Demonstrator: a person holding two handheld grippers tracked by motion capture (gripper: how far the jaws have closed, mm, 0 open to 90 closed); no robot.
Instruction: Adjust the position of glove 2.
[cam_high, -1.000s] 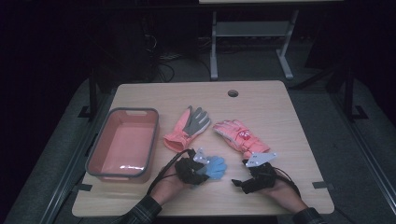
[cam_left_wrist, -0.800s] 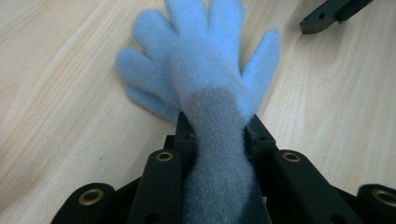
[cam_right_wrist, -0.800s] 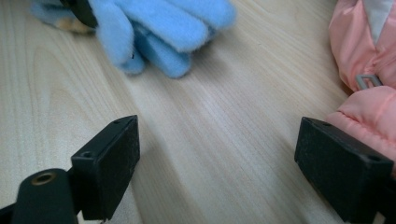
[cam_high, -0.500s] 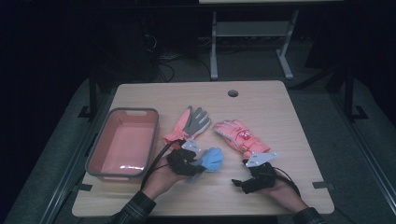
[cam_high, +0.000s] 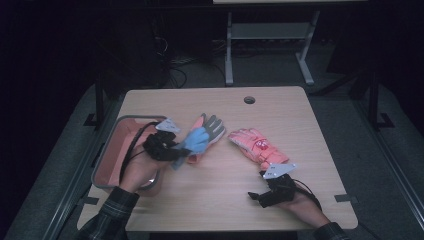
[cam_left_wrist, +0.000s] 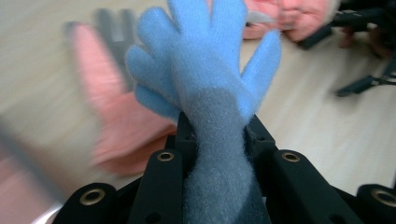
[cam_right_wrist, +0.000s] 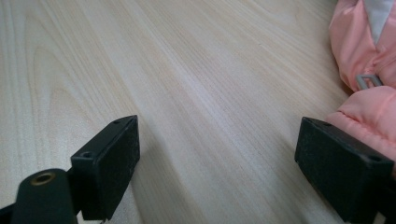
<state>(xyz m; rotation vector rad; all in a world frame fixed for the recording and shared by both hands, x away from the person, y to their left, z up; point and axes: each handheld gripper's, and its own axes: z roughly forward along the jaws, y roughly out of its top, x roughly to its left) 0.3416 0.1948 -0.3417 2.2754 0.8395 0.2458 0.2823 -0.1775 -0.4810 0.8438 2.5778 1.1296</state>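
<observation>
A fuzzy blue glove (cam_high: 196, 140) with a grey cuff is pinched in my left gripper (cam_high: 176, 152), held up off the table above the wrist end of a pink glove with grey fingers (cam_high: 212, 126). In the left gripper view the cuff (cam_left_wrist: 217, 154) is squeezed between the black jaws and the blue fingers (cam_left_wrist: 210, 70) stick up beyond them. A padded pink ski glove (cam_high: 257, 146) lies right of centre. Just in front of it, my right gripper (cam_high: 256, 198) rests on the table. Its jaws stand open over bare wood (cam_right_wrist: 219, 154), and the ski glove (cam_right_wrist: 369, 70) touches the right jaw.
A pink tray with a grey rim (cam_high: 107, 145) sits at the table's left side, right beside my left hand. A cable hole (cam_high: 249, 99) is near the far edge. The wooden table top (cam_high: 220, 195) is bare in front.
My left hand has lifted the blue glove and carried it left and away from me, from the front centre to over the pink-and-grey glove beside the tray. The right hand has kept still.
</observation>
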